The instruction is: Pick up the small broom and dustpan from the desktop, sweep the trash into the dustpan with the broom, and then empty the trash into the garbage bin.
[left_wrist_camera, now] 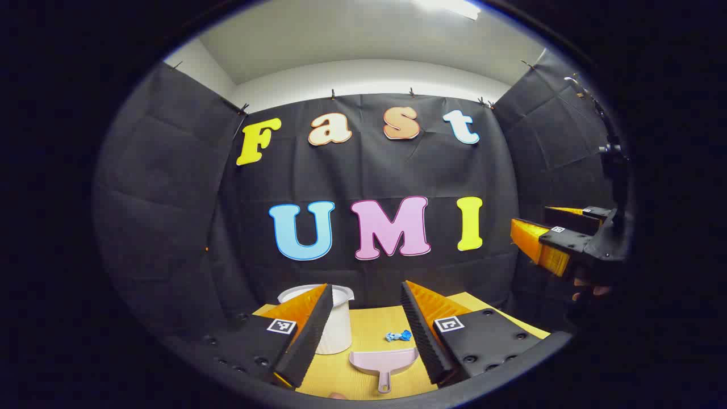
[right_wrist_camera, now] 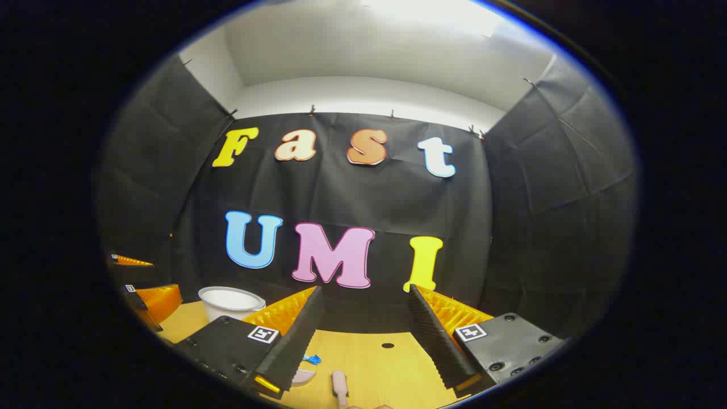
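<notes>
A pink dustpan (left_wrist_camera: 383, 362) lies on the yellow desktop (left_wrist_camera: 369, 329), its handle pointing toward me. It sits low between the fingers of my left gripper (left_wrist_camera: 366, 286), which is open and holds nothing. A small blue scrap of trash (left_wrist_camera: 398, 336) lies just beyond the pan. The white garbage bin (left_wrist_camera: 339, 326) stands at the back left, partly behind my left finger. My right gripper (right_wrist_camera: 364, 289) is open and empty above the desktop (right_wrist_camera: 375, 363). Below it are the blue trash (right_wrist_camera: 311, 359), an edge of the dustpan (right_wrist_camera: 302, 376) and a pale pink handle (right_wrist_camera: 339, 385); broom or dustpan, I cannot tell.
The right gripper (left_wrist_camera: 554, 241) hangs in the air at the right of the left gripper view, with a hand (left_wrist_camera: 590, 292) under it. The left gripper (right_wrist_camera: 149, 299) appears at the far left of the right gripper view, beside the bin (right_wrist_camera: 230, 304). A small dark hole (right_wrist_camera: 388, 345) marks the desktop.
</notes>
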